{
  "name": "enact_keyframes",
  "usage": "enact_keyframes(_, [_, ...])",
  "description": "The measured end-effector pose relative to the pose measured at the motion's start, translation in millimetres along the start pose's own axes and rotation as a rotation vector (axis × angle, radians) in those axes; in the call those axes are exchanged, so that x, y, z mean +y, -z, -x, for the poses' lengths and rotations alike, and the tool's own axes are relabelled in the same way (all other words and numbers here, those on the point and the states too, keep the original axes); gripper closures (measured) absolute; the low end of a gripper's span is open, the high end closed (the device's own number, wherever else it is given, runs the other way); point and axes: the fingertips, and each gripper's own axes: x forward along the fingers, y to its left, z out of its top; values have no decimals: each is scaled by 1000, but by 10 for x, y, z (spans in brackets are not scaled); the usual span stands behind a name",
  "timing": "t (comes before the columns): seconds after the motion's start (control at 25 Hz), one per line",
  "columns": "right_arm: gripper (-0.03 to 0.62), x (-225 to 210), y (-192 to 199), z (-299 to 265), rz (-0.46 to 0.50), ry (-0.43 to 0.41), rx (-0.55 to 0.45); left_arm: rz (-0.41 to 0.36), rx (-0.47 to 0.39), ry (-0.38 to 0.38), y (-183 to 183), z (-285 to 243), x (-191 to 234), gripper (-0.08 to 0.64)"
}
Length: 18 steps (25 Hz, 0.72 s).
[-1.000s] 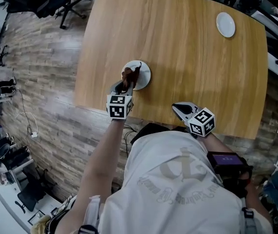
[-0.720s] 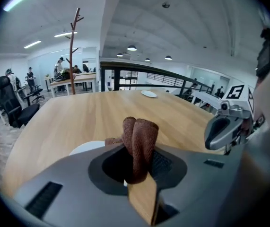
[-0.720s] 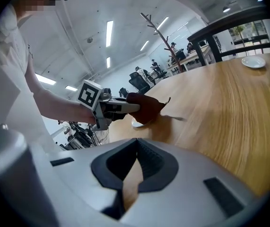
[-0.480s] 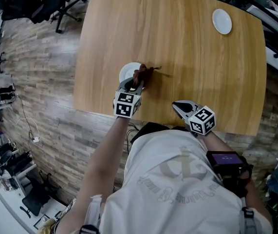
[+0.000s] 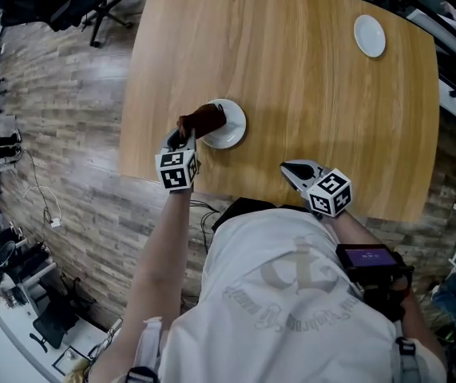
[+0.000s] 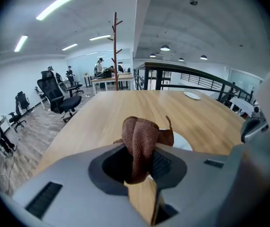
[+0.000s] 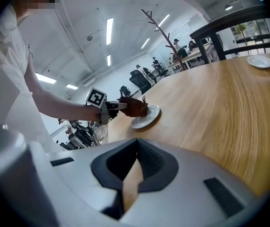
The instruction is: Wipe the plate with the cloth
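I am looking down on the broad wooden worktop (image 5: 307, 94), which is filling most of the head view. My right gripper (image 5: 291, 168) is idling over the near edge at about 5 o'clock from centre. Its jaws are drawn together with nothing between them, and only wood is showing past them in the right gripper view. My left gripper (image 5: 183, 137) is reaching in from 7 o'clock, jaws clenched on the cloth (image 5: 202, 120).

The white plate (image 5: 229, 126) is sitting near the worktop's front left. A second, smaller-looking plate (image 5: 370, 37) is lying well apart at the far corner, toward 1 o'clock, and I am leaving it alone.

The brown cloth is bunched into a wad and is resting on the plate's 9 o'clock rim, hanging a little past it.

I am judging the wipe to be under way, not finished. The cloth is touching only that left edge, while the middle and the 3 o'clock side are lying bare. I cannot tell how clean they are, so passes across them are what I am counting as left.
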Motion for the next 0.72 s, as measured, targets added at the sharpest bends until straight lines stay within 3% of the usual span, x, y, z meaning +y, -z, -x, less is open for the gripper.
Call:
enact_keyframes(0.08, [578,35,8,-58,-1,14,6,24,-21,-24,-21,37,152,468])
enact_keyframes(0.24, [578,27,-194,-327,11,-16,-14,40,-80,-67,-435,17,391,468])
enact_keyframes(0.72, [578,-241,-88,127,-33,-29,-44,-133,-28,169,-549,-417,-1048,468])
